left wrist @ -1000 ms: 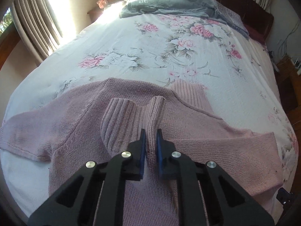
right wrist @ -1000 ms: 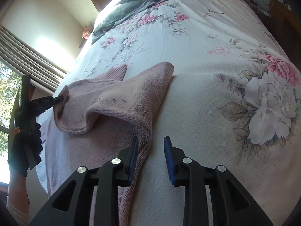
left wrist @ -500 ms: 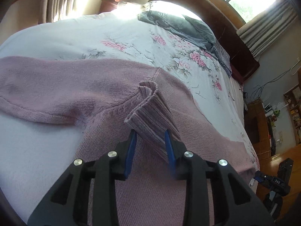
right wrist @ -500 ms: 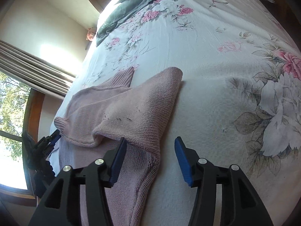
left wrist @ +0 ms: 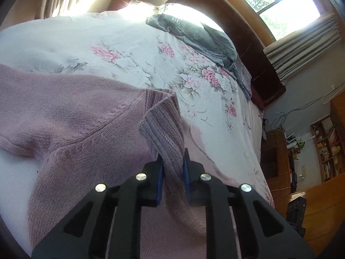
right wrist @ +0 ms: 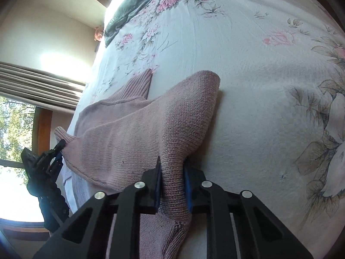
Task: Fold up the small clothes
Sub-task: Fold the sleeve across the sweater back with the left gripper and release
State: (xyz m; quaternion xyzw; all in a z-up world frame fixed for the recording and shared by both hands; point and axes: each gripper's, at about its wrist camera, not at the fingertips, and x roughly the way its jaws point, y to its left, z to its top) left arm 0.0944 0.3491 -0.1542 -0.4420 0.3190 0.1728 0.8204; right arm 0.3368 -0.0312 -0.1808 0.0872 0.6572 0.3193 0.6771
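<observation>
Left wrist view: left gripper (left wrist: pixel 173 164) jaws clamp the ribbed cuff (left wrist: pixel 163 127) of the pink sweater (left wrist: pixel 71 116), which lies on the floral bed (left wrist: pixel 138 49). Right gripper (right wrist: pixel 172 172) jaws clamp a folded sweater edge.

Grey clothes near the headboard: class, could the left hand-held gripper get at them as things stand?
Probably not yet: the left hand-held gripper is shut on the sweater; the grey clothes lie far across the open bed.
</observation>
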